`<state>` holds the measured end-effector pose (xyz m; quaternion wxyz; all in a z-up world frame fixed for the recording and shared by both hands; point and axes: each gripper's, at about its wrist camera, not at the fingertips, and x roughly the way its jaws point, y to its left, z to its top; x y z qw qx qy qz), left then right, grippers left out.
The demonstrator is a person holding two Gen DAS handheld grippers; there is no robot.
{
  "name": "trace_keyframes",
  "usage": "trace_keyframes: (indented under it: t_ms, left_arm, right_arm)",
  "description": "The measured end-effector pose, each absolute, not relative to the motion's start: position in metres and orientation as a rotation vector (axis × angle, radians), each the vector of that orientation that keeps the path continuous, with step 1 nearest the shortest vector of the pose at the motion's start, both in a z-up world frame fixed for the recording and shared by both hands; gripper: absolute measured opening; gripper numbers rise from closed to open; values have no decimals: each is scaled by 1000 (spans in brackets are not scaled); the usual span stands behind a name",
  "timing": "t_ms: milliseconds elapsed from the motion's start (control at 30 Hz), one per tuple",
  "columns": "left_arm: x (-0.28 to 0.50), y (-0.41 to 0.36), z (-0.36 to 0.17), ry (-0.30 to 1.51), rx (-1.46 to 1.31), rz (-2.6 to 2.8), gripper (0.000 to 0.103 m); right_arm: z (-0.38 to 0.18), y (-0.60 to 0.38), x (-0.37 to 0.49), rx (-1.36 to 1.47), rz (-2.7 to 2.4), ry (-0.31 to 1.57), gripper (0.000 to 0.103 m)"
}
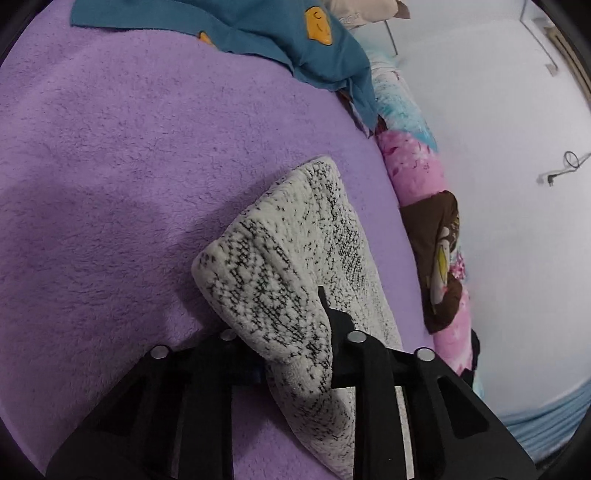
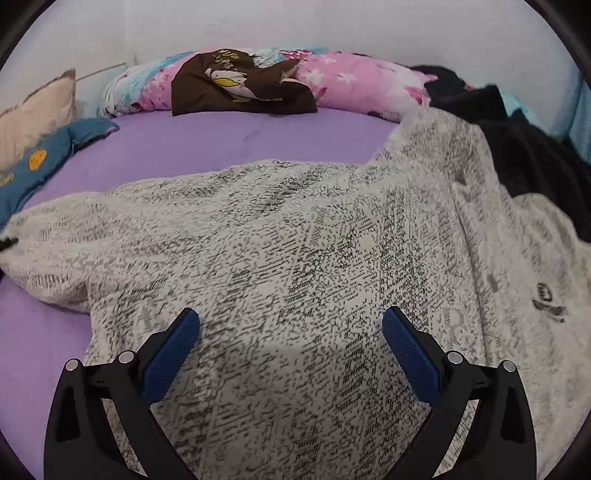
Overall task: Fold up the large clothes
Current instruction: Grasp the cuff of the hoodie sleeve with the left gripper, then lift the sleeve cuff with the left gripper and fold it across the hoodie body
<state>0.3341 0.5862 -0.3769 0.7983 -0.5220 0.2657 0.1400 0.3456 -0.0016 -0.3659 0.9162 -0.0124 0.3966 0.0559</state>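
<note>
A large white garment speckled with black (image 2: 295,251) lies spread over a purple bed cover (image 2: 229,147). My right gripper (image 2: 290,328) is open, its blue pads (image 2: 173,350) hovering just above the garment's near part. My left gripper (image 1: 295,332) is shut on a sleeve or corner of the same speckled garment (image 1: 291,251), holding it a little above the purple bed cover (image 1: 129,166). The left gripper's tip shows at the far left of the right wrist view (image 2: 7,242), at the garment's left end.
A teal garment with yellow smiley patches (image 1: 280,33) (image 2: 40,162) lies at the bed's head by a beige pillow (image 2: 33,114). A pink floral pillow (image 2: 354,88) with a brown garment (image 2: 240,88) runs along the white wall. A black garment (image 2: 517,147) lies at right.
</note>
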Motion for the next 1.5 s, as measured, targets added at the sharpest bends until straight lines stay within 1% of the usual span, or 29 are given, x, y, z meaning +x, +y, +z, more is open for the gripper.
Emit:
trace_keyframes:
  t_ms: [167,300,367,500,733,933,1200,1367,1500]
  left_arm:
    - [335,581,-368,569,-1092,322,13]
    - [332,575,-352,536,-1067,310,12]
    - [332,571,-339,530,-1043,297,12]
    - [331,556,-300,513,-957,246,11]
    - [326,518,-224,464,-867,164,11]
    - [333,452,-152,454,-705,81,11]
    - [334,345,-88,442,-624,-58,11]
    - [332,244,-46,450,-503,-152,11]
    - [335,169,-22,455,-382,-204,12]
  right_arm:
    - [-364,11,372,-57,199,800,97]
    - [-380,21,387,-85,223,869,97]
    - [-393,19,393,-55,235,912,98]
    - [-396,14,396,-11,259,919,98]
    - [-406,27,394,-74,220,906,98]
    - [-410,22,396,-41,241,913,98]
    - [-415,20,404,-65,252,957,99]
    - [-414,22,408,-75,252,973,98]
    - [-397,15,405,-60,306,969,97]
